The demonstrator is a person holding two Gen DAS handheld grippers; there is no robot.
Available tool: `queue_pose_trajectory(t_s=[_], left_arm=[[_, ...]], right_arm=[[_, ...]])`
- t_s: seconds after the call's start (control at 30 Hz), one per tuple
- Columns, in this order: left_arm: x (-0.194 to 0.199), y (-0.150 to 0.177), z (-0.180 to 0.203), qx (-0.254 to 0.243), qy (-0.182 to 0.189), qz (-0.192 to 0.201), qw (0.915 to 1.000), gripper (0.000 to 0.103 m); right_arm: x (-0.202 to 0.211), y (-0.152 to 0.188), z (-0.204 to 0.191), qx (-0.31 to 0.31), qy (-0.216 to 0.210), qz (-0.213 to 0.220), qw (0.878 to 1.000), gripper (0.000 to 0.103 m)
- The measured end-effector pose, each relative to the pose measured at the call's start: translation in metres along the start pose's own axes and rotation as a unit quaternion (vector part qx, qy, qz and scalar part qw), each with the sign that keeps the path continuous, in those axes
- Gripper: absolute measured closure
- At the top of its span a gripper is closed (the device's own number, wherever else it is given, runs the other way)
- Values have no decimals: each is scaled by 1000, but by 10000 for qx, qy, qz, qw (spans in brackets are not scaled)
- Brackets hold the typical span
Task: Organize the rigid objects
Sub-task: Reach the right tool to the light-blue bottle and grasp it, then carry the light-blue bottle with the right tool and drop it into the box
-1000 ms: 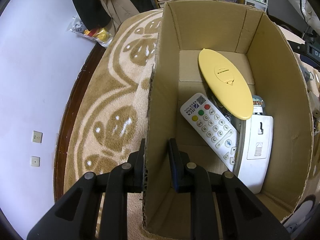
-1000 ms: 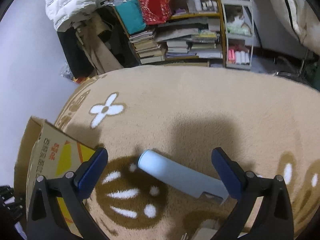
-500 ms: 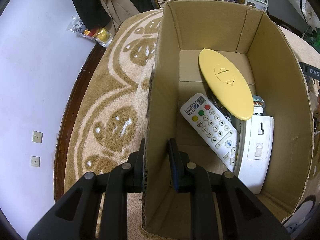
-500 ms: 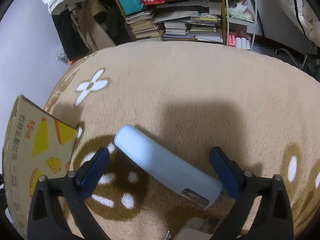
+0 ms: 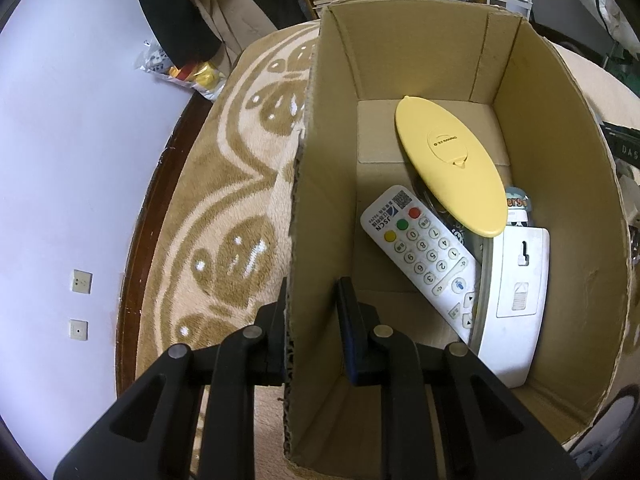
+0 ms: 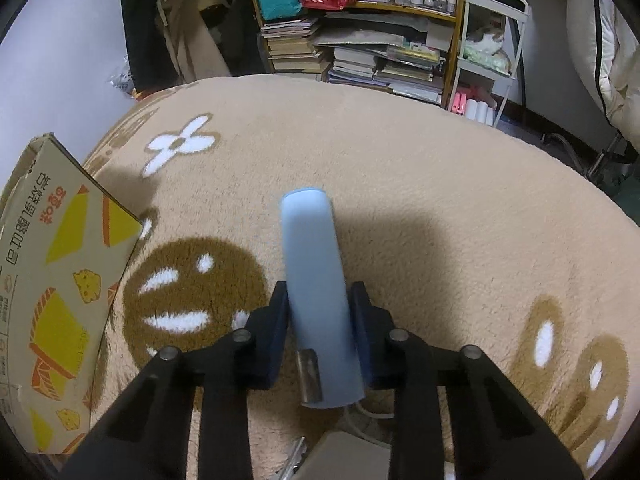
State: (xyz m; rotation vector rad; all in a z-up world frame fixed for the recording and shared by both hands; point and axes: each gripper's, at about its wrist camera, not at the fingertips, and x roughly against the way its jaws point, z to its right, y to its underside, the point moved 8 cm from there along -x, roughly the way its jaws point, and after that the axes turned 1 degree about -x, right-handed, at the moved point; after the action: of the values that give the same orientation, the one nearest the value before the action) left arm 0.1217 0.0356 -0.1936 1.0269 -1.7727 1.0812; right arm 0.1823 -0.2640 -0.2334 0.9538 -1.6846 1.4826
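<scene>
Left wrist view, near to far. Left gripper [image 5: 314,312] is at 6 o'clock, its fingers pinching the near-left wall of the cardboard box [image 5: 568,216], one finger outside and one inside, both flat against the cardboard. Box is open-topped and sits on the patterned rug [image 5: 240,184].

Box contents:
- White flat device [image 5: 516,300] at approx. 4 o'clock, leaning against the right wall.
- White remote [image 5: 424,252] near centre, keypad up, its lower end lying over the white device's edge.
- Yellow oval case [image 5: 448,164] at approx. 1 o'clock, resting tilted over the remote's far end and other items; those items are mostly hidden, cannot ID them.

Beyond the box: dark wood floor strip at 9 o'clock, wall w/ two sockets at 8 o'clock, book stacks at 12 o'clock.

Right wrist view, near to far. Right gripper [image 6: 320,312] is at 6 o'clock, its fingers pressed on both sides of the light blue cylinder [image 6: 314,280], gripping its lower half. Cylinder points away toward 12 o'clock; a metal clip shows on its near end. Grey object partly visible below the gripper, unclear what it is. Box's printed outer side is at 9 o'clock, well apart from the cylinder. Bookshelf [image 6: 360,40] w/ stacked books at 12 o'clock, white rack at 1 o'clock.
</scene>
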Motion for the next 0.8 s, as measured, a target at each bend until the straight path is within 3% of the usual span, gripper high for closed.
queue_pose_trajectory(t_s=[0.23,0.43,0.8], left_arm=[[-1,0,3,-20,-20,3,10000,84],[-1,0,2,-9,3,0,10000,84],[-1,0,1,10,19,-3,10000,84]], right_arm=[[5,4,-5,-321,477,-83,9983,74],[26,0,-21,-584,253,204,9978,75],[89,-38,-77,-360,-333,1043,9933,75]])
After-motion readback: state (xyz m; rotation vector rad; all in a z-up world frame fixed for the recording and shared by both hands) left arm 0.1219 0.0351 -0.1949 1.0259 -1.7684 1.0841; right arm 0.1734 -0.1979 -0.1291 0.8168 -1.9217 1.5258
